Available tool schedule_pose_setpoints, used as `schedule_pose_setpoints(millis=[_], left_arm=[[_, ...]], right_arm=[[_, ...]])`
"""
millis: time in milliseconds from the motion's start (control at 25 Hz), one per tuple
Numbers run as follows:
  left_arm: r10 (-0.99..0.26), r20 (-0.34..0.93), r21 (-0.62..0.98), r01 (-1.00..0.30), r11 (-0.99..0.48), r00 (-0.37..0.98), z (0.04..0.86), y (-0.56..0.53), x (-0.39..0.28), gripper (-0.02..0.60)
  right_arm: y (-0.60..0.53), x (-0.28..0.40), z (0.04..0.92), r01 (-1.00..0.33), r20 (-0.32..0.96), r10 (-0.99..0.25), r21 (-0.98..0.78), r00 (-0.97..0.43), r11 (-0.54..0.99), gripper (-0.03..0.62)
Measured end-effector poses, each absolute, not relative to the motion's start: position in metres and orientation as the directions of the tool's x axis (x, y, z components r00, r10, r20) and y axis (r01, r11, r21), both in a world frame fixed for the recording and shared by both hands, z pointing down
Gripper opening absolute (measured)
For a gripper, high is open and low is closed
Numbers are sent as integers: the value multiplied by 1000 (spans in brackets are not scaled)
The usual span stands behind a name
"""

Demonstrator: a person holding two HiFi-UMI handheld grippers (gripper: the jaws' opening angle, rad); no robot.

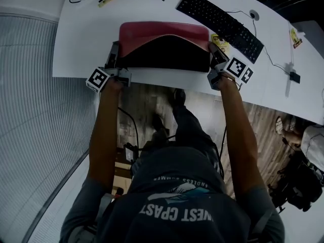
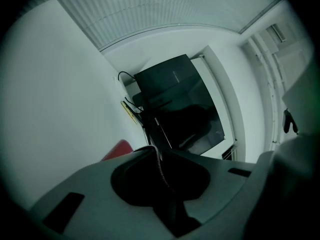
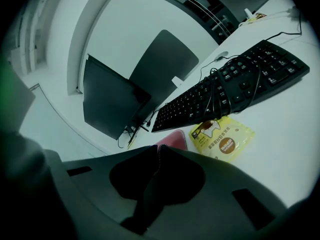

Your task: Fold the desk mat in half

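one thin rectangular desk mat (image 1: 162, 34), red over black, arches on the white counter (image 1: 76, 44); left gripper (image 1: 114, 52) and right gripper (image 1: 215, 52) jaws clamp its corners.

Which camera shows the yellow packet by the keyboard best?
Right gripper view: the yellow packet lies nearly whole beside the keyboard. Head view shows part behind the right gripper; left gripper view, none.
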State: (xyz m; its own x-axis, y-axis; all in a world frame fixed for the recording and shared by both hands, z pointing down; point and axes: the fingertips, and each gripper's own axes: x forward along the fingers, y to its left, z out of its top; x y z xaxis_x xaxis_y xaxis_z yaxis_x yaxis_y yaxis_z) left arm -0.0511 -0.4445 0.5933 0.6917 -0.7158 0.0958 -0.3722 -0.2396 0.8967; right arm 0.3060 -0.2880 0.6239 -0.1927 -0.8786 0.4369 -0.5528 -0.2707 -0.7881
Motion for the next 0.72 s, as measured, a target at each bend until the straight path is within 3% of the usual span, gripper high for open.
schedule_pose_setpoints(millis=[280,480,600,720], left_arm=[[-710,19,875,-355,-329,704,586,-456,-42,64],[-729,134,854,-451,-258,671,607,-466,-58,78],[-700,51,887,-355,-297,713,599,-468,-50,92],[-686,56,909,-322,-265,725,598,-465,-48,110]], right_arm=[[-305,313,641,-530,466,-863,-790,-194,-307,75],[-315,318,645,-512,477,-860,-792,-180,-332,102],[-321,319,642,-492,465,-869,-803,-166,-336,149],[-328,316,635,-490,450,-878,-810,-165,-323,179]])
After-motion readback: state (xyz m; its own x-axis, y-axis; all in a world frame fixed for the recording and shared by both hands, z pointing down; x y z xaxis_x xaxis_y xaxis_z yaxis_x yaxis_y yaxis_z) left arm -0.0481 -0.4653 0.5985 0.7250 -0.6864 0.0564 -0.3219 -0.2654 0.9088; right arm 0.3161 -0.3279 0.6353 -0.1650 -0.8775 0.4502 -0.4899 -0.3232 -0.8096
